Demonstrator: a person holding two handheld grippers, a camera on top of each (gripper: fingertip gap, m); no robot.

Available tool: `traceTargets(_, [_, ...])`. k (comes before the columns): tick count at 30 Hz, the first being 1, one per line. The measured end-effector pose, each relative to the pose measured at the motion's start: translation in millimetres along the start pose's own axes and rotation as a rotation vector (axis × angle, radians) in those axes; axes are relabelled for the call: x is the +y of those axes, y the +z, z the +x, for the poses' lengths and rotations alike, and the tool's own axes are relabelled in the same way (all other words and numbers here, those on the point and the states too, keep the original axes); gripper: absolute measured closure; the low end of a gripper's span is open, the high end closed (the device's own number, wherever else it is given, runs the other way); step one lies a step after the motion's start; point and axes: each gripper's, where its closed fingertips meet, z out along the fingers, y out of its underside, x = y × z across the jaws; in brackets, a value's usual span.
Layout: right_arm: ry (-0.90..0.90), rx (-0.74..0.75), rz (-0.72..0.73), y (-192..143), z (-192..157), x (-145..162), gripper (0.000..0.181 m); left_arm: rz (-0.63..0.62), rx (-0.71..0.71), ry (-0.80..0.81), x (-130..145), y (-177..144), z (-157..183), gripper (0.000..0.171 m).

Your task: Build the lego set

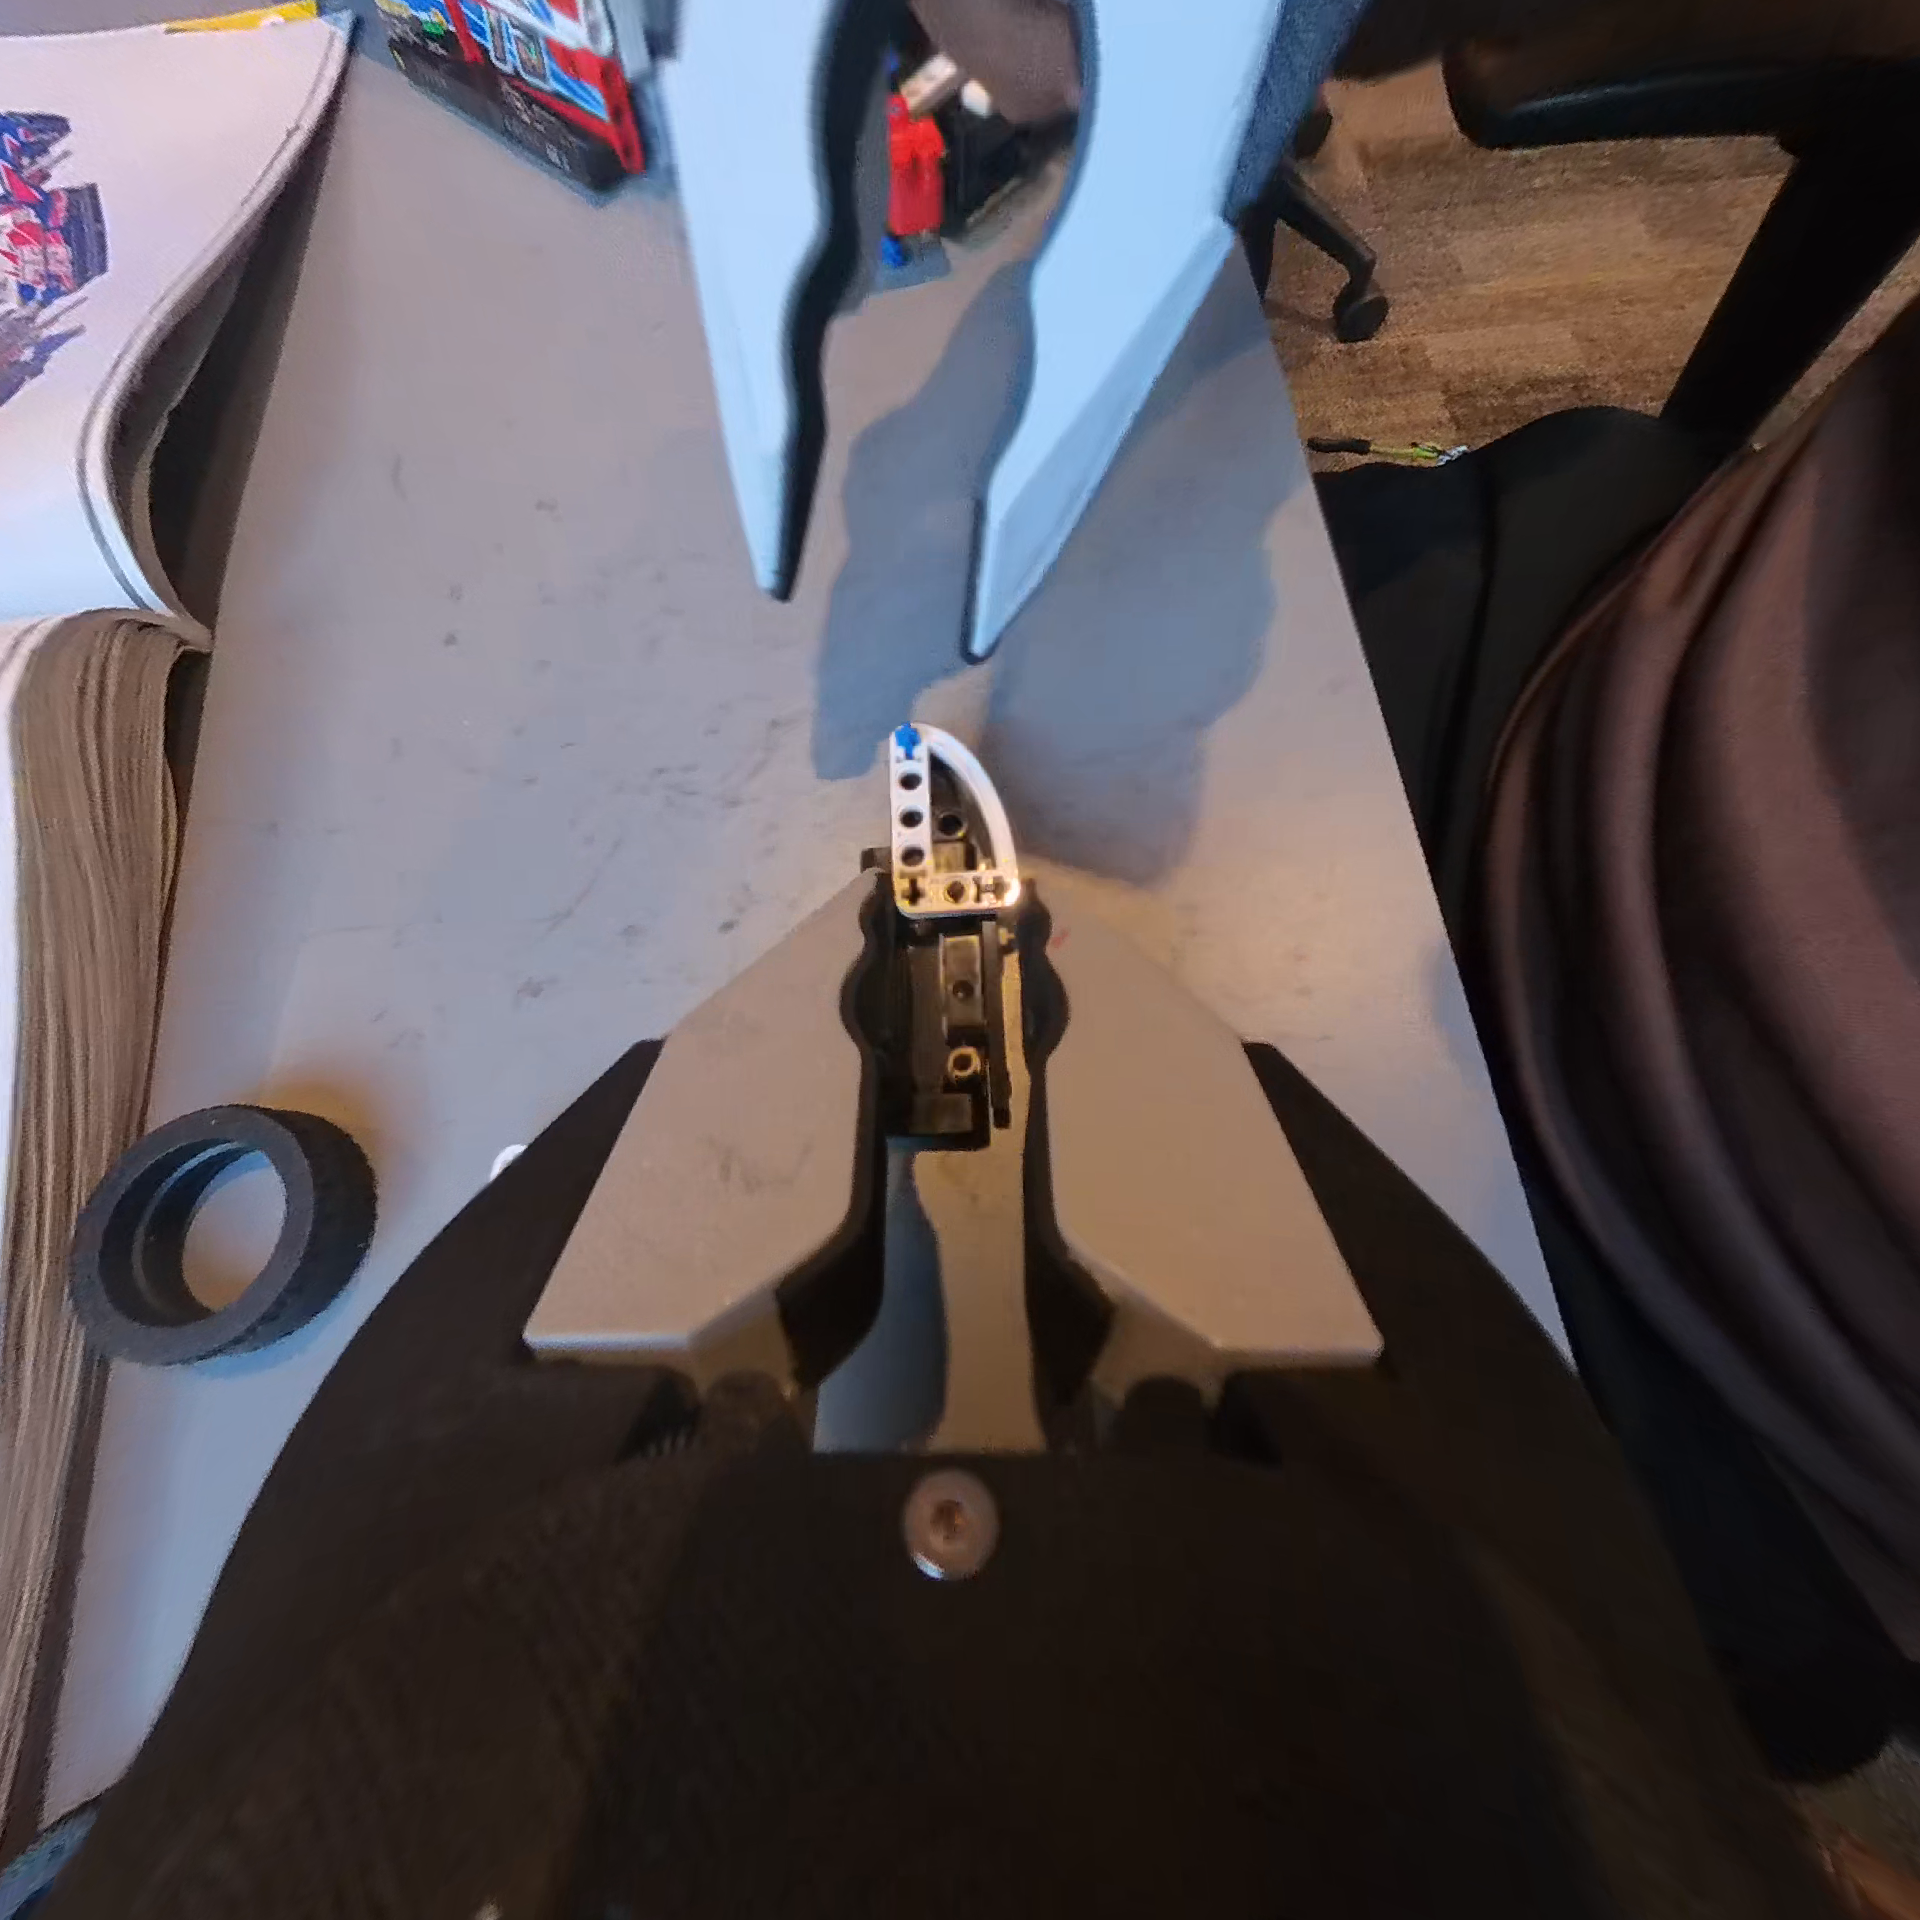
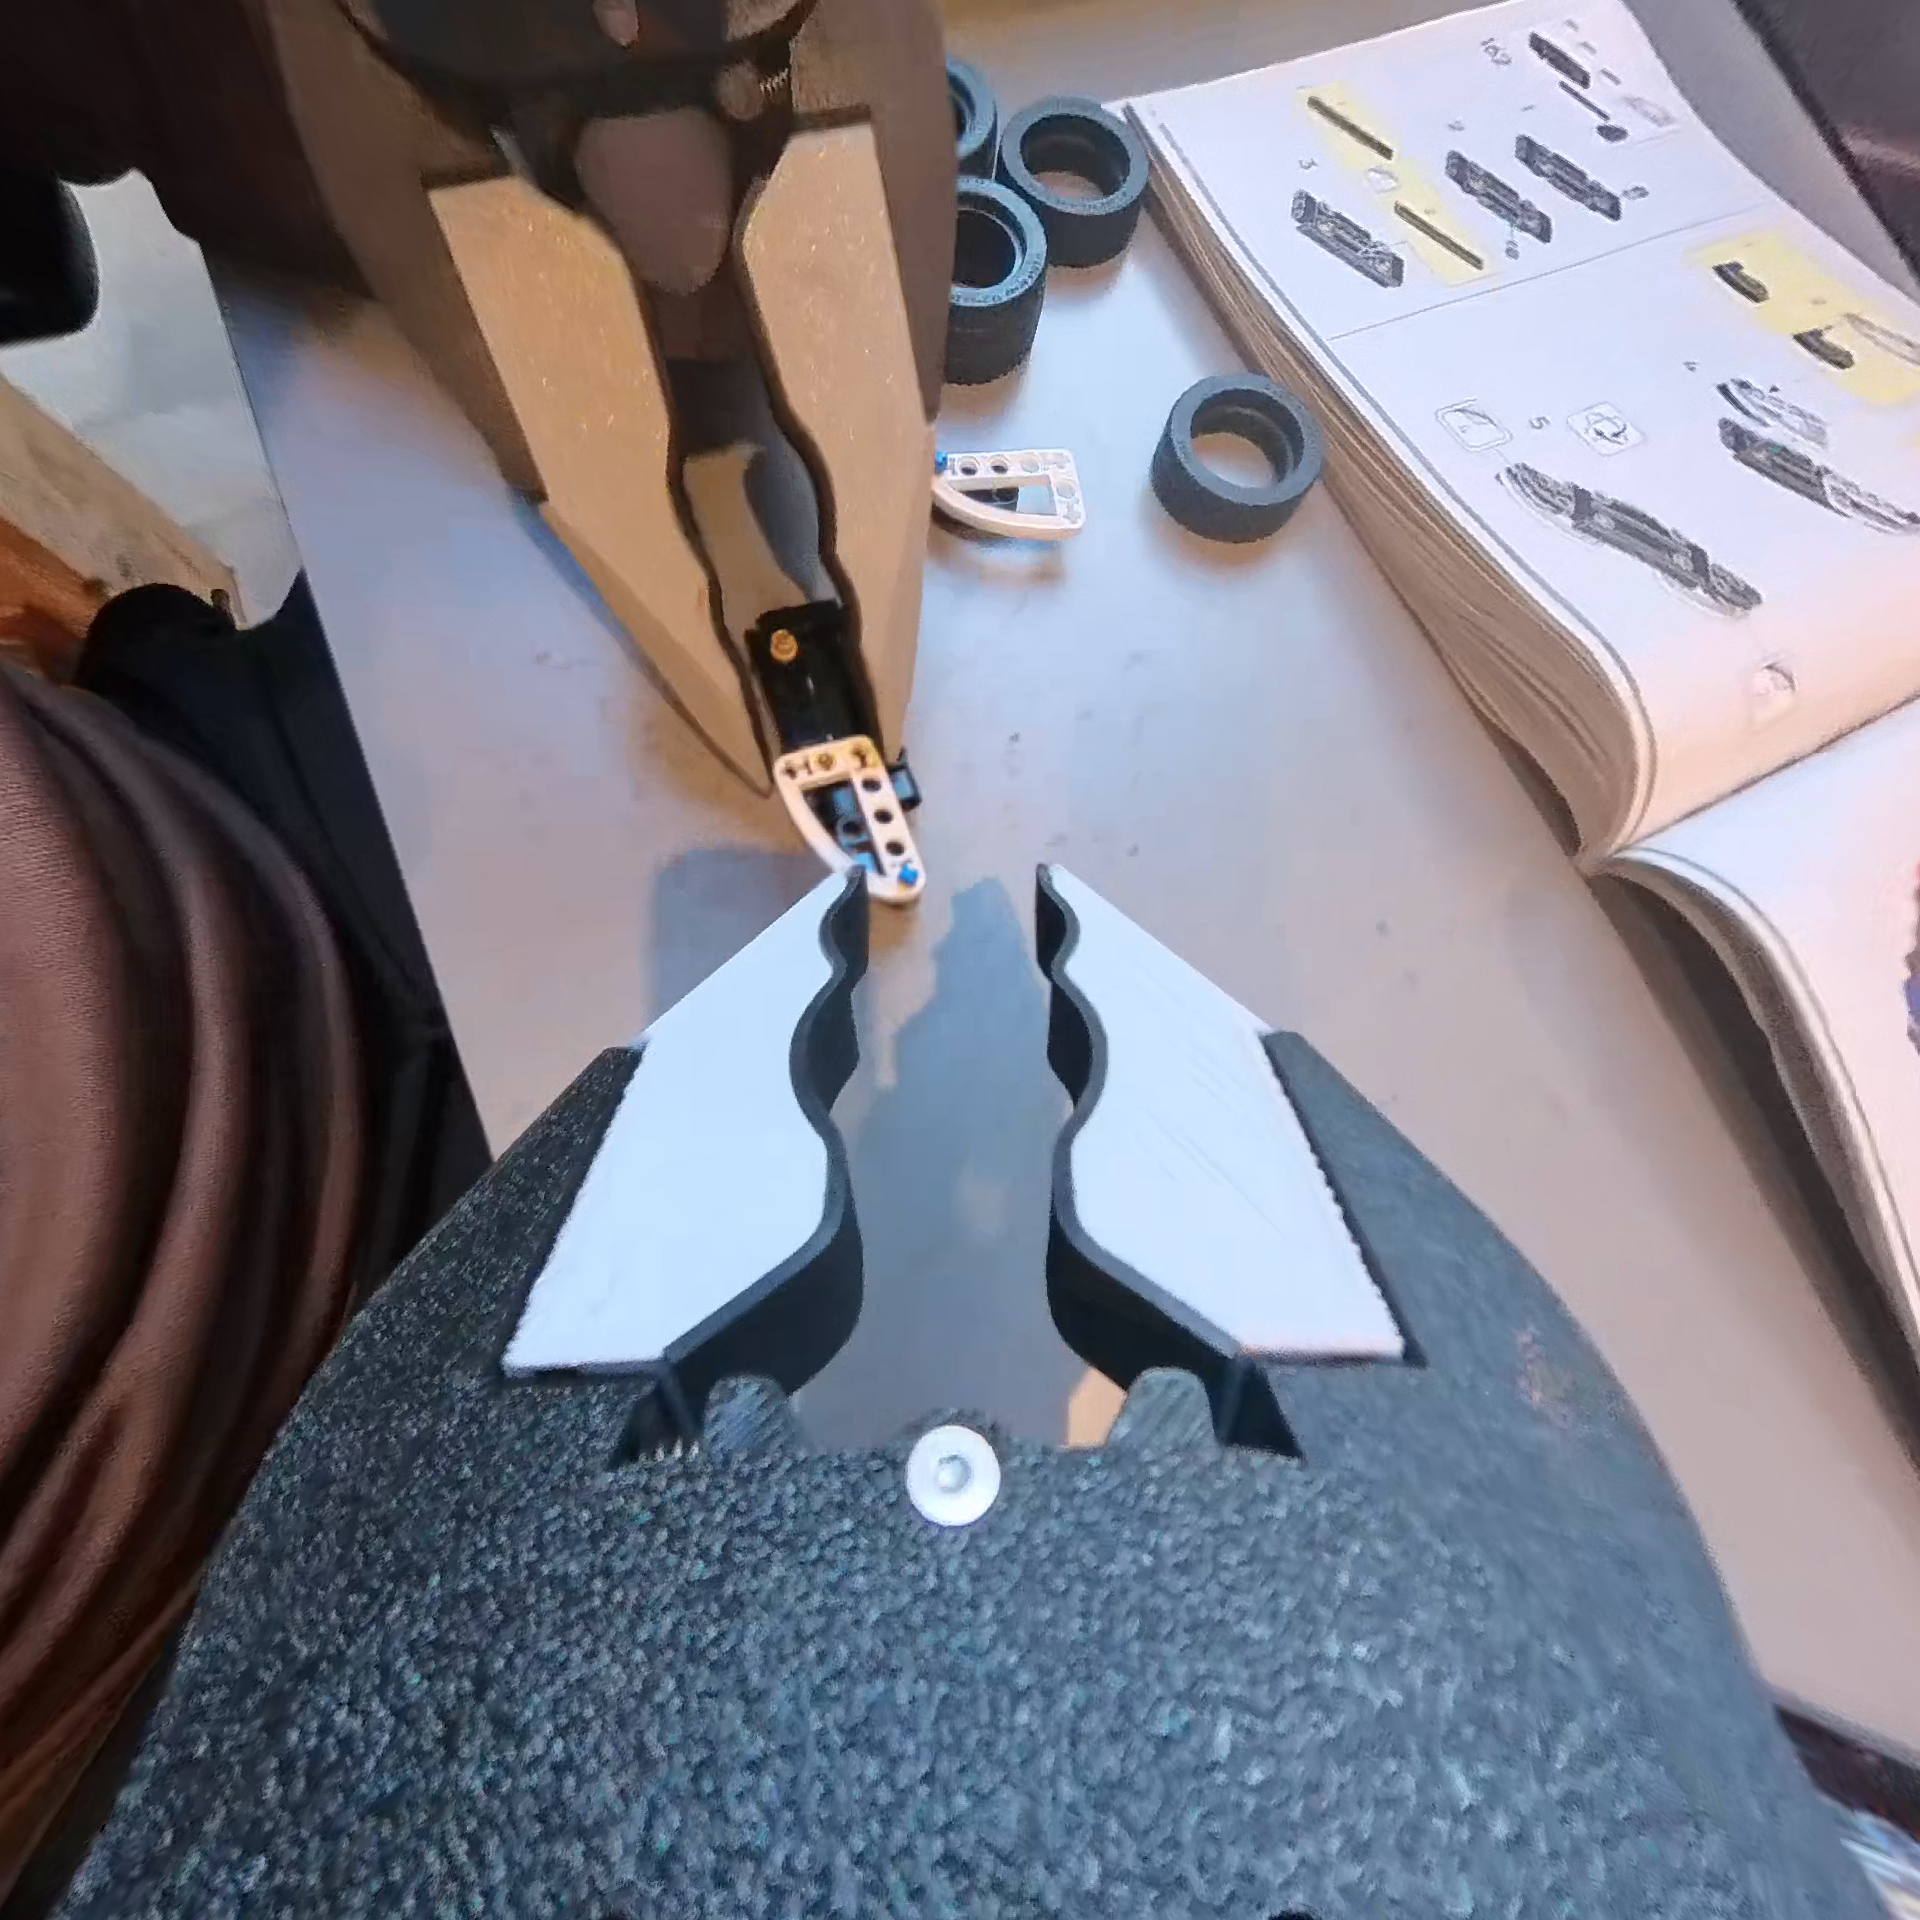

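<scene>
Grippers face each other over our grey worktop (image 2: 1195, 790): the left gripper (image 1: 948, 896) is clamped on a black lego assembly (image 1: 951, 1023) whose white curved panel (image 1: 940, 826) pokes out past its tips, while the right gripper (image 2: 951, 883) hangs spread apart with nothing in it, just beside that panel. We see printed building steps in the open instruction booklet (image 2: 1538, 395) but leave its writing unquoted, with black tyres (image 2: 1236, 457) and a second white panel (image 2: 1013, 488) lying loose near it.

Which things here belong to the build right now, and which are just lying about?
In the job:
- black-and-white assembly, clamped in the left gripper
- right gripper, open, facing it
- loose white panel
- open instruction book
- tyres

Lying about:
- set box
- chair
</scene>
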Motion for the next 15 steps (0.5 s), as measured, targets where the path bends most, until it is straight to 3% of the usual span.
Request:
traceTargets(1, [0.005,0.003,0.003,0.6,-2.2,2.4,0.149,0.017,-0.003,-0.008,-2.1,-1.5,-1.2,0.143])
traceTargets(2, [0.007,0.005,0.004,2.0,-4.3,4.6,0.149,0.033,-0.014,-0.028,-4.6,-2.6,-3.8,0.123])
traceTargets(6, [0.0,0.027,0.006,11.0,-5.3,10.7,0.145,0.017,-0.065,-0.004,-0.8,-3.8,-10.5,0.129])
traceTargets(15, [0.009,0.086,0.005,10.9,-5.6,21.2,0.146,-0.035,-0.182,-0.09,13.8,-13.3,-15.3,0.123])
